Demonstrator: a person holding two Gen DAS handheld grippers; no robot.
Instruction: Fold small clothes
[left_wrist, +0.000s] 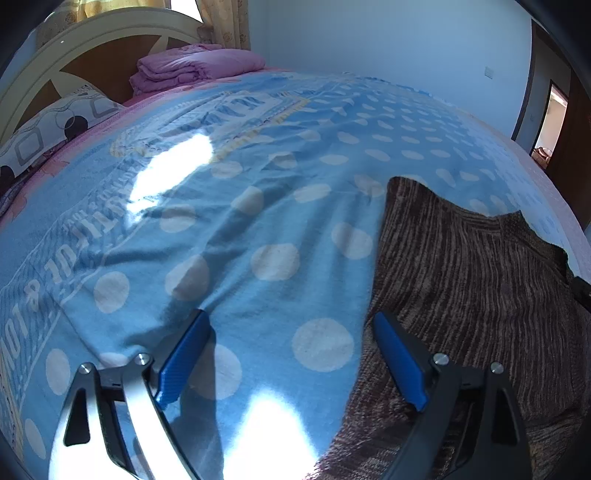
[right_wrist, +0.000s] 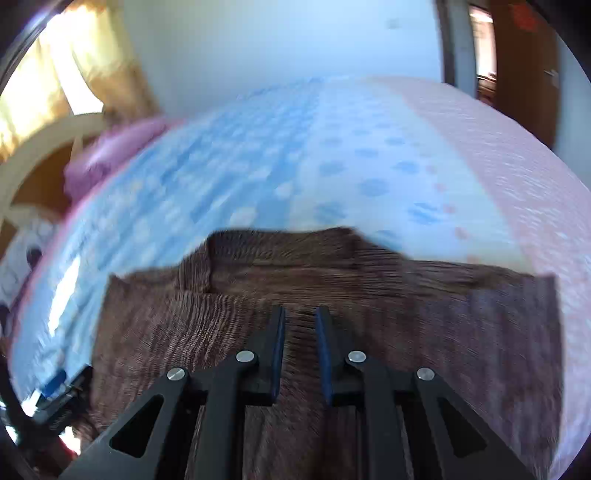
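Observation:
A brown striped knit garment (left_wrist: 461, 280) lies on the blue polka-dot bedspread (left_wrist: 258, 206). My left gripper (left_wrist: 291, 317) is open wide at the garment's left edge: its right finger rests over the knit, its left finger over the bedspread. In the blurred right wrist view the same garment (right_wrist: 406, 302) fills the lower half, partly folded with a raised edge. My right gripper (right_wrist: 300, 314) hovers low over it, its jaws a narrow gap apart with nothing seen clamped between them. The left gripper's blue pad (right_wrist: 55, 382) shows at the lower left.
A folded pink quilt (left_wrist: 192, 66) and a patterned pillow (left_wrist: 55, 125) lie at the head of the bed by the cream headboard (left_wrist: 74, 48). A doorway (left_wrist: 550, 122) is on the right. Sun patches fall on the bedspread.

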